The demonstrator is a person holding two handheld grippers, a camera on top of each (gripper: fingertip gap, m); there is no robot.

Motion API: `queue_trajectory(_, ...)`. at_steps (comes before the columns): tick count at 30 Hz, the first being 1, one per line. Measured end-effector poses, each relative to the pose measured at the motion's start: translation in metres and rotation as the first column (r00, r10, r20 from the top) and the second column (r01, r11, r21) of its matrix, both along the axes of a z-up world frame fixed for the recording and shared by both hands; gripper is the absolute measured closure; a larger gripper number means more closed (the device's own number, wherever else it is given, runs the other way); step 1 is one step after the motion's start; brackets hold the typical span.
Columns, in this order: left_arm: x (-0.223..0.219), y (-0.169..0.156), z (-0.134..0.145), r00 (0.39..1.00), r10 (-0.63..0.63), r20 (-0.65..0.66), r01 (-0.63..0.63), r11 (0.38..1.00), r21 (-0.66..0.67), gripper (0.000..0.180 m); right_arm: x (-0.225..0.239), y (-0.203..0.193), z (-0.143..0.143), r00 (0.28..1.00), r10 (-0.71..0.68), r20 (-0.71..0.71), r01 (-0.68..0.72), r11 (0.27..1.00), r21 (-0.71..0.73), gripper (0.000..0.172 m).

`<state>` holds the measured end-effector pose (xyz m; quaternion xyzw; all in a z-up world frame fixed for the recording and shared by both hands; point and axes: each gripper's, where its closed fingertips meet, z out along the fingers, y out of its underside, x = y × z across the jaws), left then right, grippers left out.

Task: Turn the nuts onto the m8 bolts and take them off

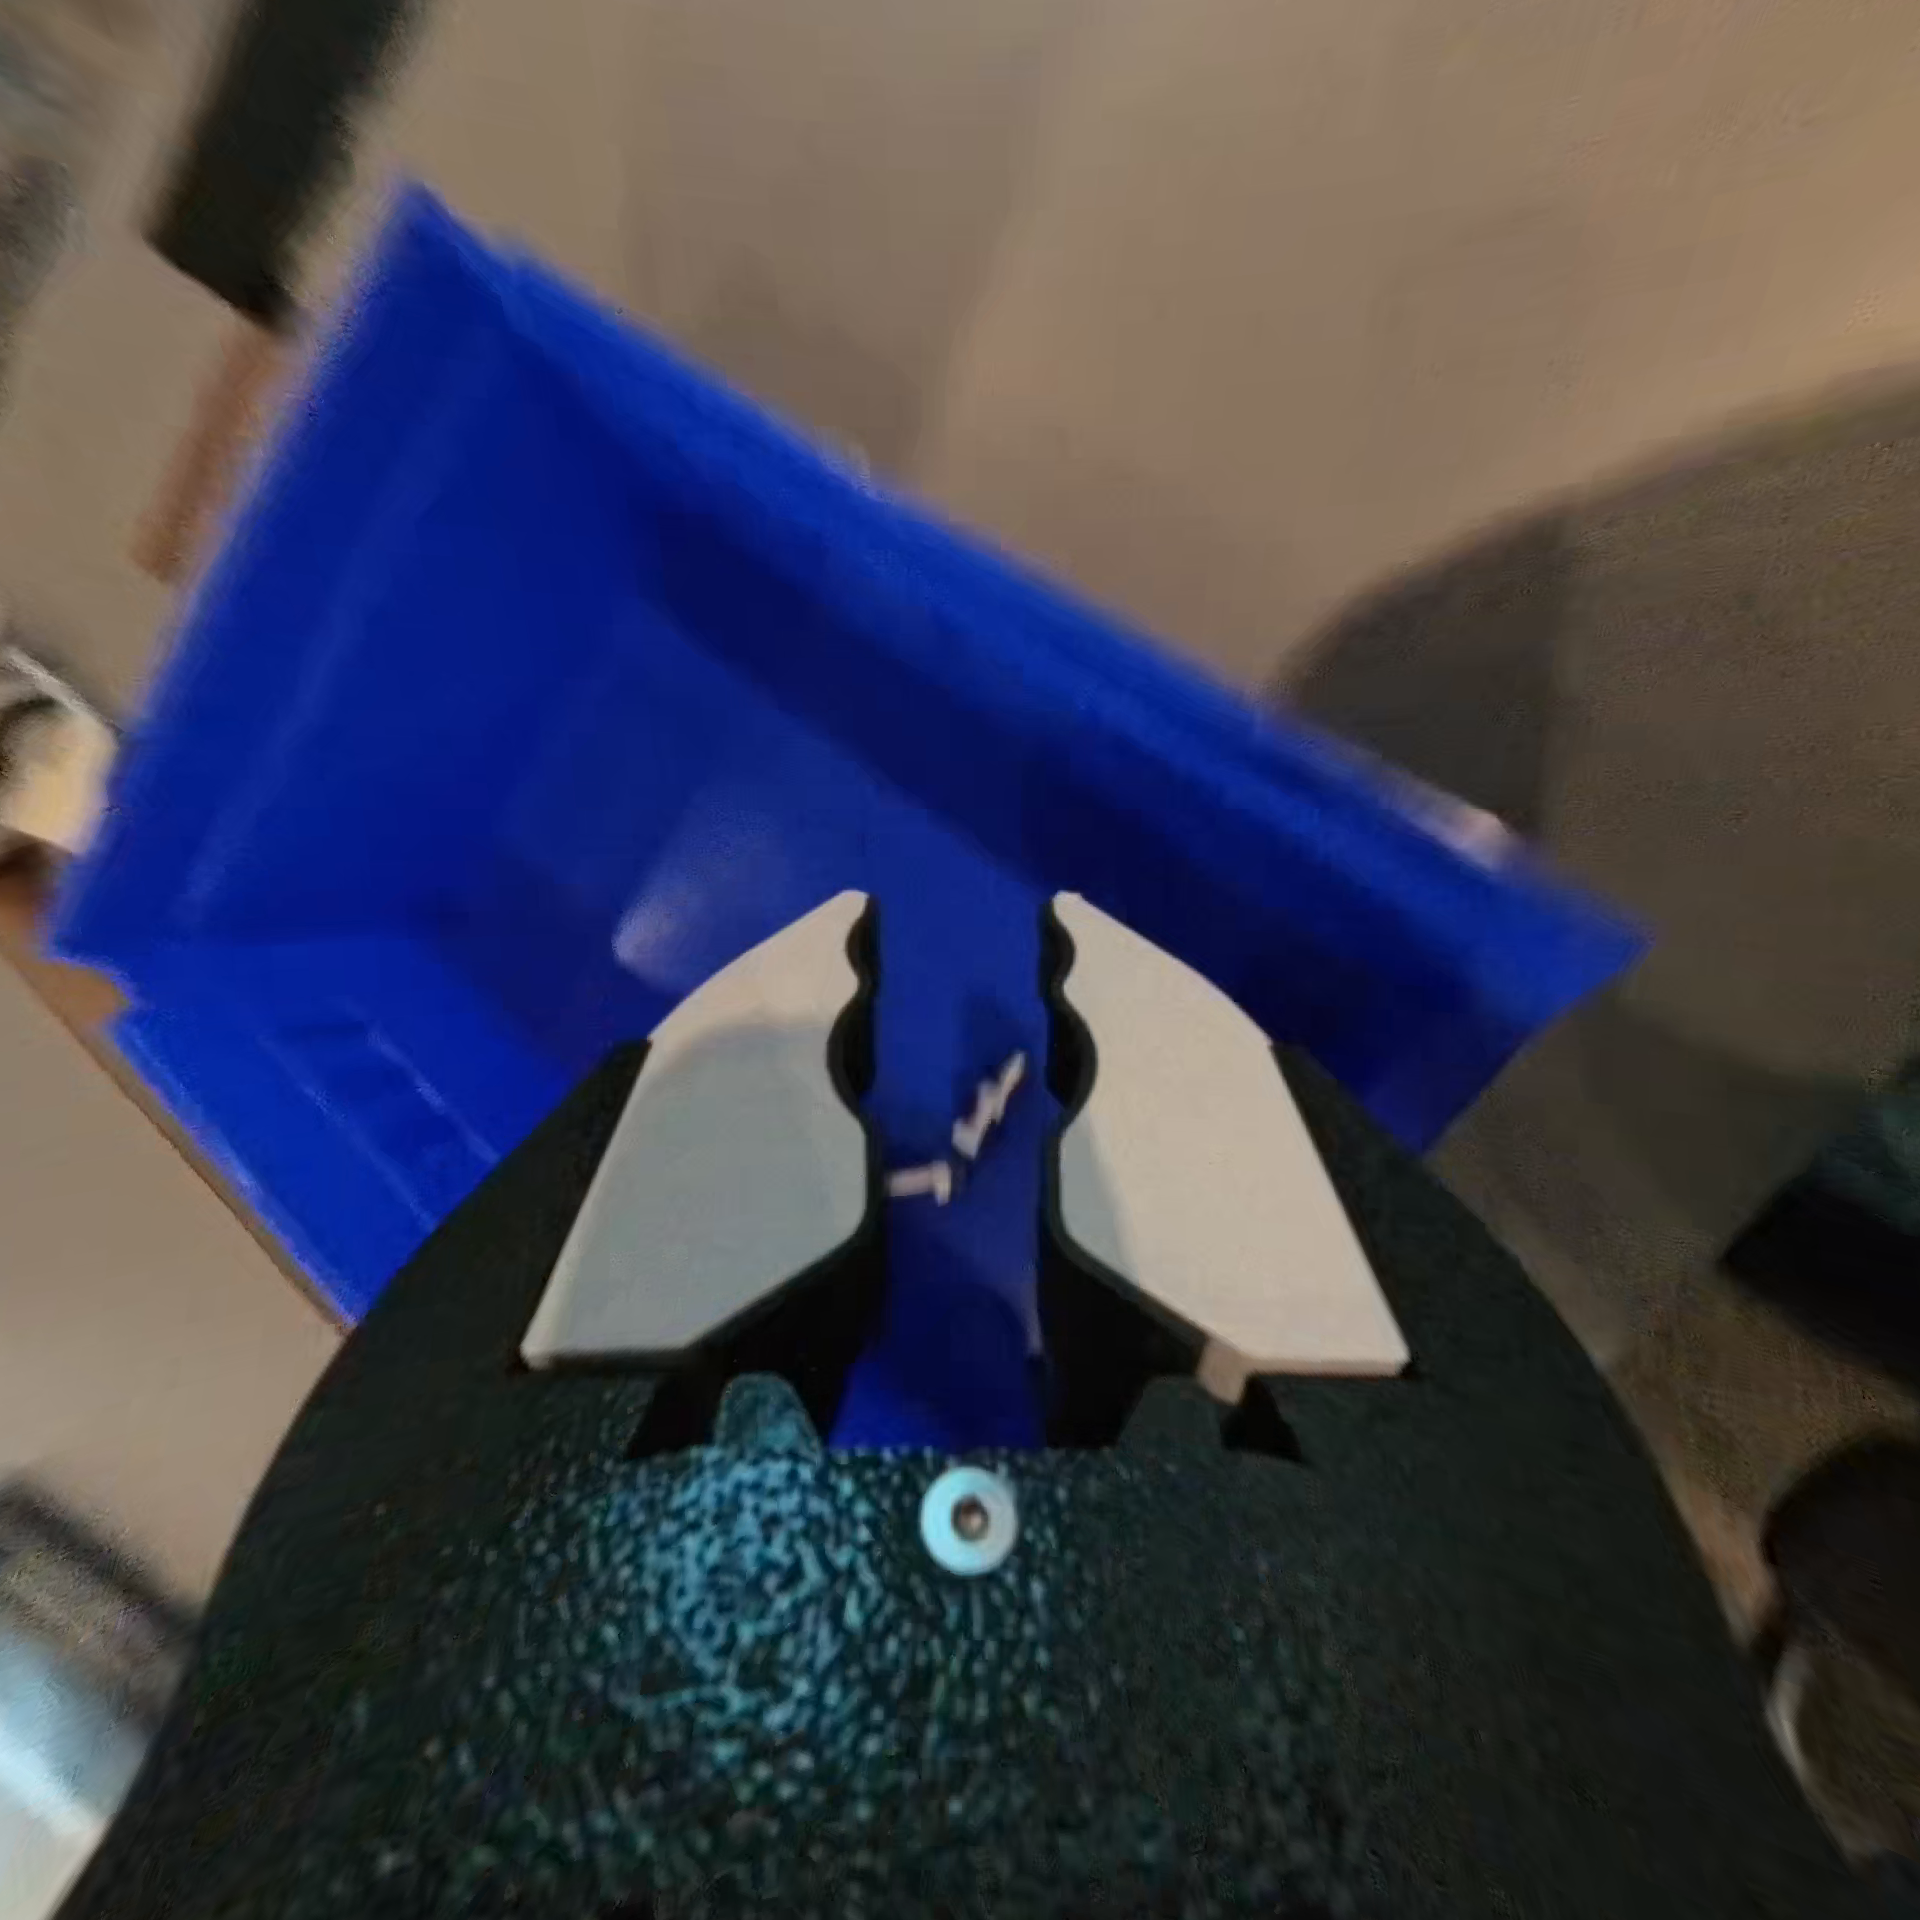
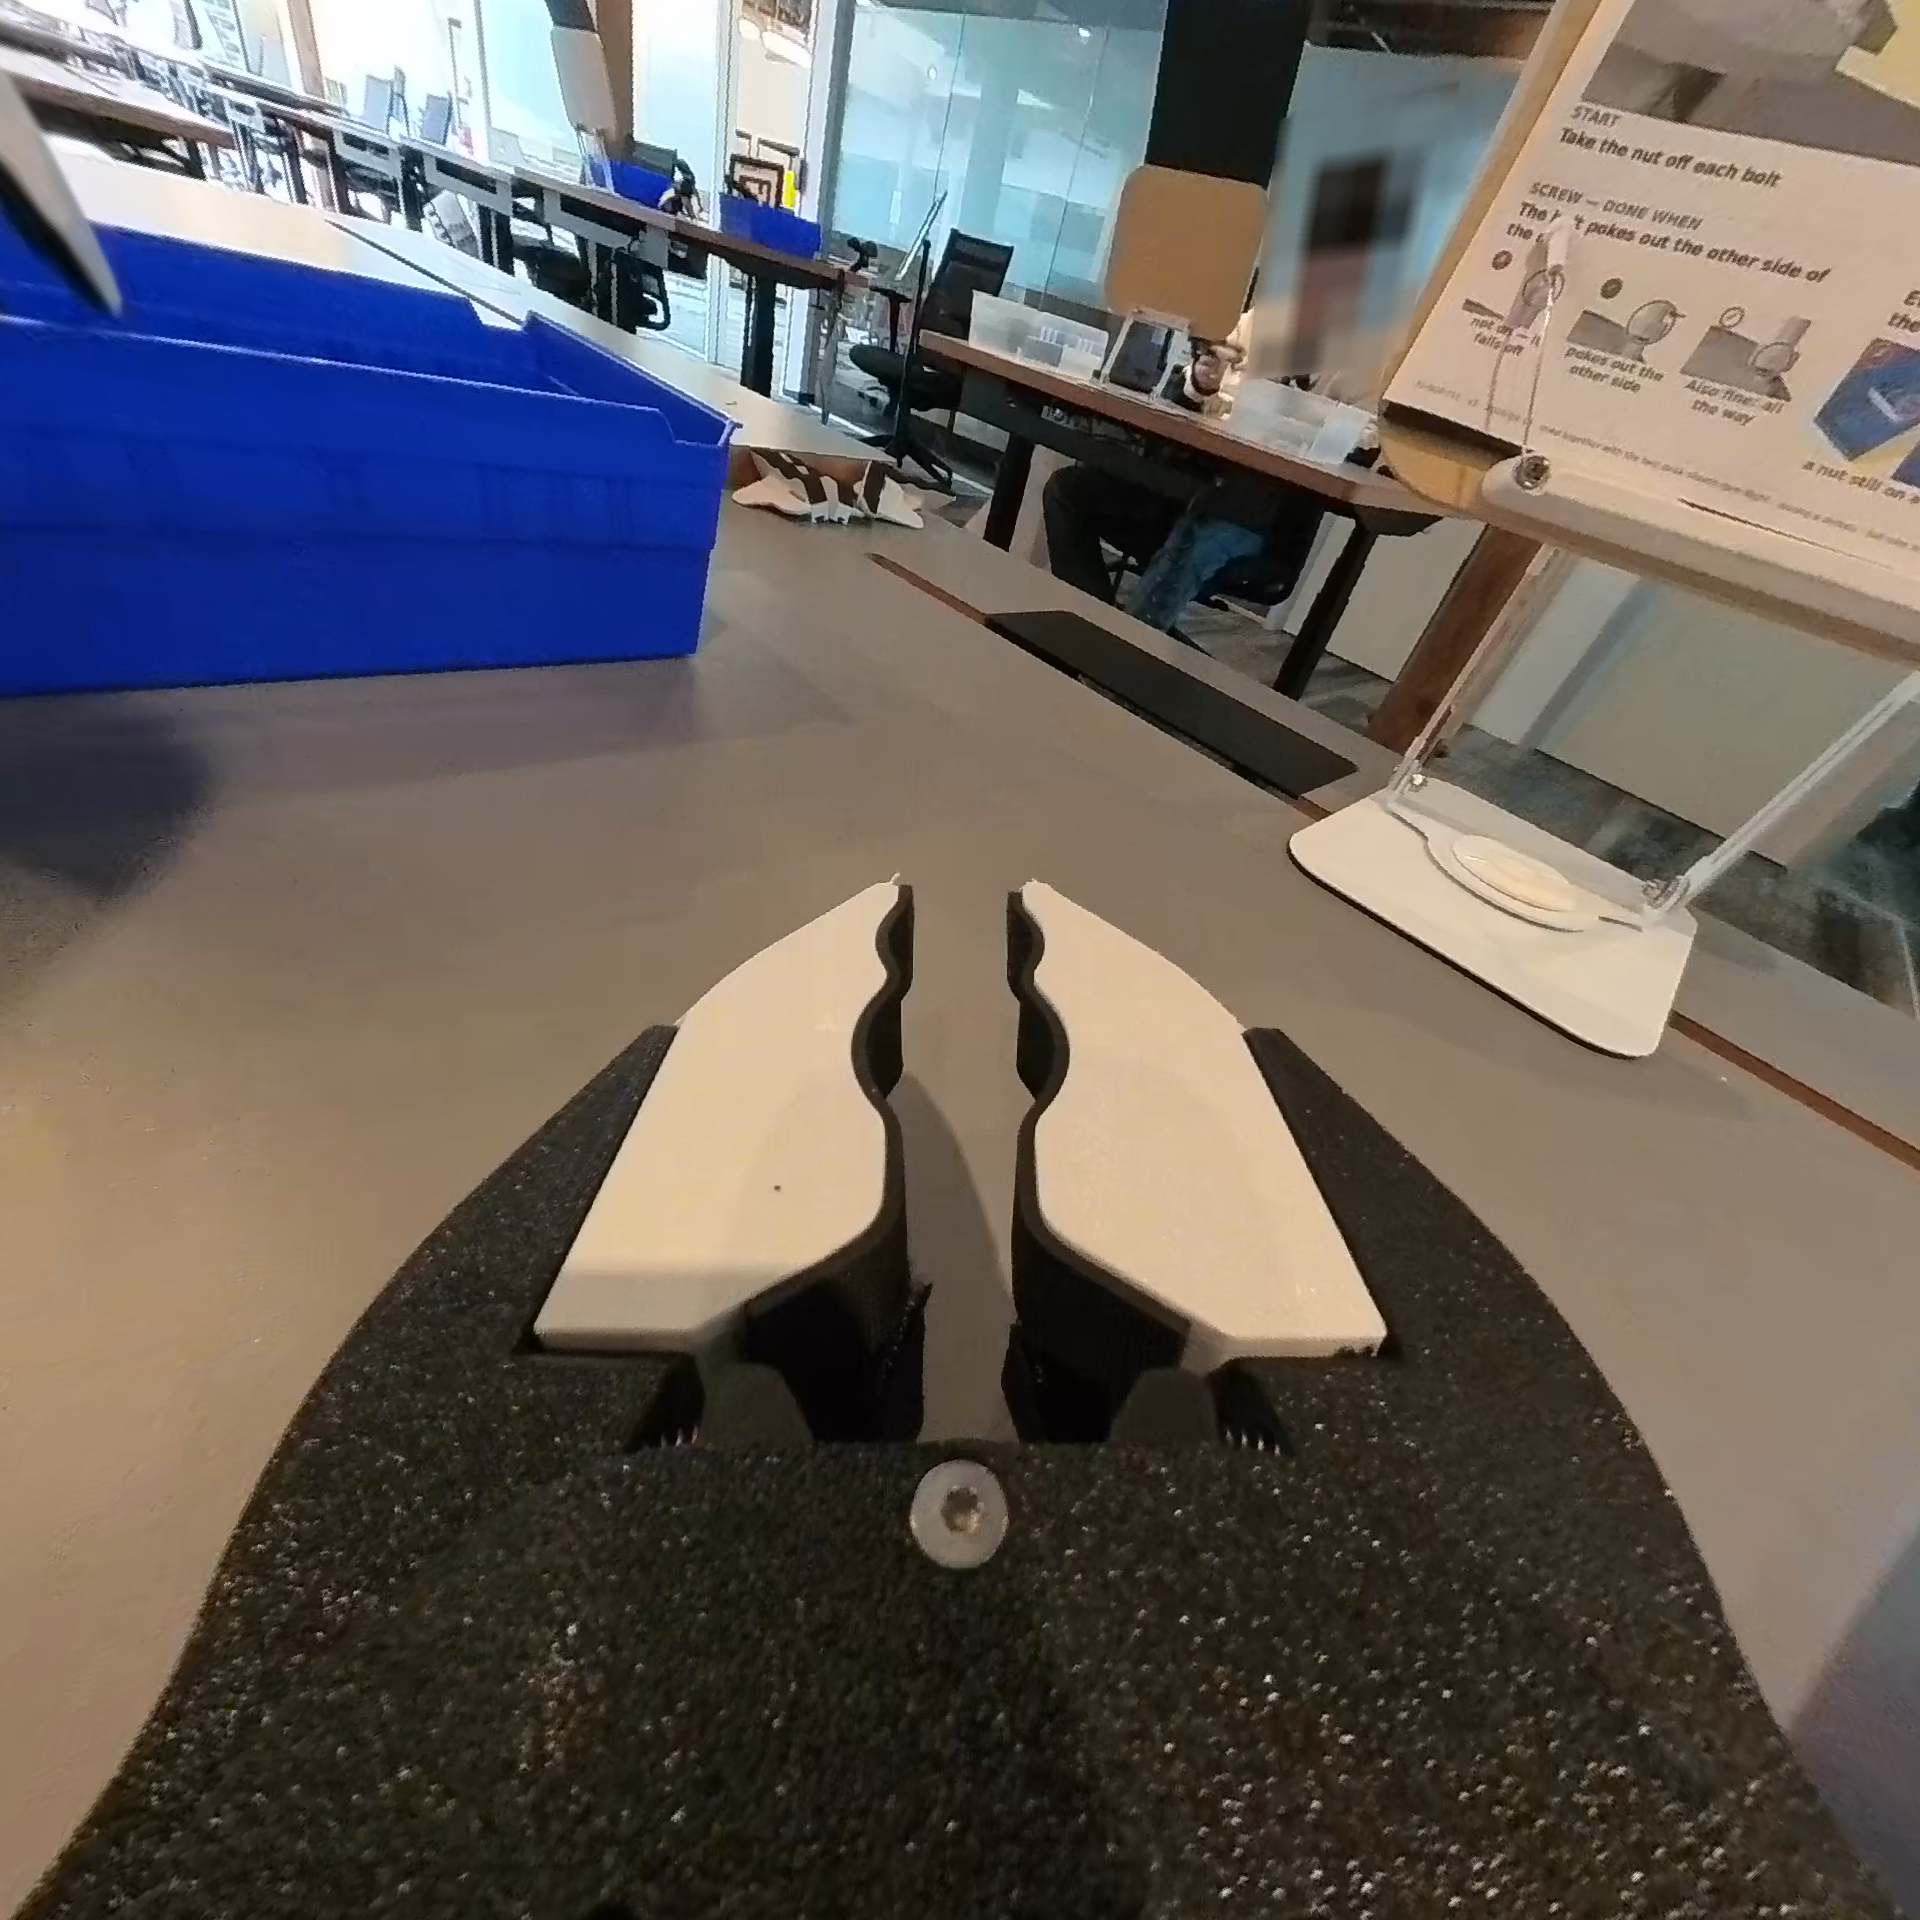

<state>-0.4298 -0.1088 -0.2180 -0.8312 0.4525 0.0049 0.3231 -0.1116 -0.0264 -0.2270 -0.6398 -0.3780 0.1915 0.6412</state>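
Left wrist view: heavily blurred. The left gripper (image 1: 956, 914) points down over a blue bin (image 1: 582, 644), which fills the middle of the frame at a tilt. Its white fingers (image 1: 748, 1091) stand apart, with only the blue of the bin showing in the gap between them; nothing is clamped. A few small pale streaks (image 1: 966, 1132) show against the blue low in the gap; too blurred to identify. Nuts and bolts cannot be made out in this view. Around the bin, tan surface and a grey patch towards the right edge, all smeared.

Right wrist view: sharp. The right gripper (image 2: 961, 904) sits low over the grey desk (image 2: 416, 935), white fingers (image 2: 769, 1122) apart, bare desk visible between them, nothing held. The blue bin (image 2: 343, 520) rests on the desk towards its far left; its contents are hidden by the near wall. No nuts or bolts visible here. A printed sheet on a clear stand (image 2: 1704, 312) with a white base (image 2: 1496, 925) stands at the desk's right edge. A thin black slot (image 2: 1174, 696) runs along the far edge.
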Motion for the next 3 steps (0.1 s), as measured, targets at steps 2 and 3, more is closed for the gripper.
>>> queue_trajectory(2,-0.035,-0.006,-0.032,0.980,-0.026,-0.197,-0.001,0.991,-0.135,0.152,0.000,0.000,-0.001,1.000,0.004,0.003,-0.004,1.000,-0.003,0.155)
queue_trajectory(3,-0.049,-0.010,-0.044,0.957,-0.052,-0.285,-0.003,0.982,-0.189,0.153,-0.001,0.000,-0.001,1.000,0.005,0.005,-0.005,1.000,-0.004,0.155)
